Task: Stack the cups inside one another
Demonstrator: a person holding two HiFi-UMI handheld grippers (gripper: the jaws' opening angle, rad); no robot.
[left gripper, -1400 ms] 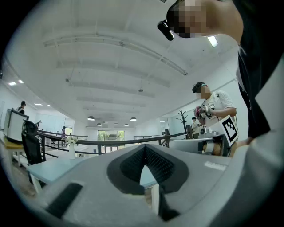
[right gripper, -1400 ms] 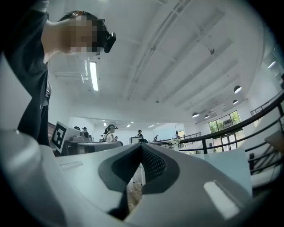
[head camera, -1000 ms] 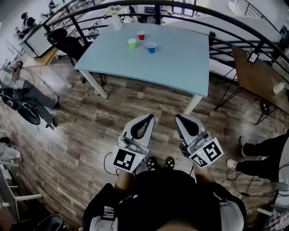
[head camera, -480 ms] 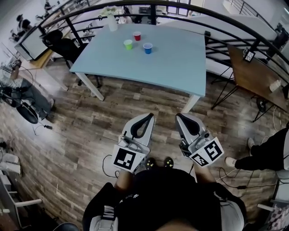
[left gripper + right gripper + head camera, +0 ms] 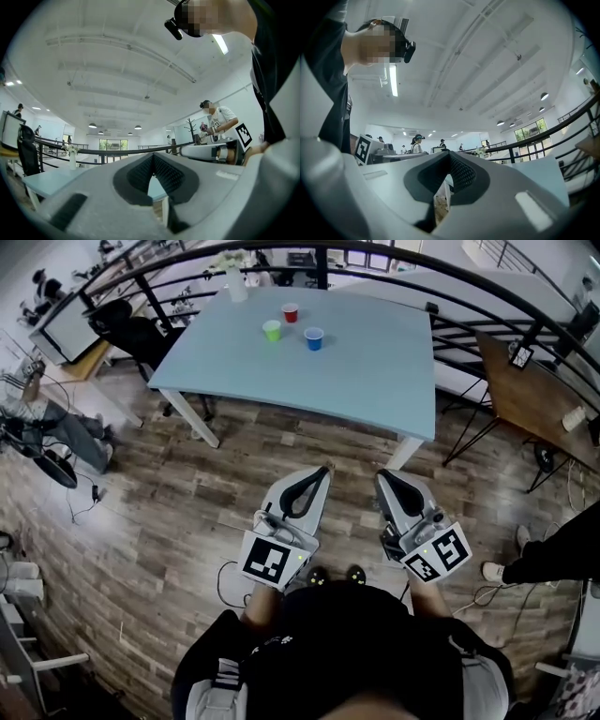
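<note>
left gripper (image 5: 323,471) edged toward table (image 5: 375,367), clenched empty; right gripper (image 5: 383,476) likewise.

Cups (image 5: 291,313) on table (image 5: 375,367), chair (image 5: 131,329) left of table

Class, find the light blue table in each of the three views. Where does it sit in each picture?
Head view: the table is at top centre.
Left gripper view: it is at the lower left.
Right gripper view: it is on the right side, low down.
Shared landmark: the black railing behind the table.
</note>
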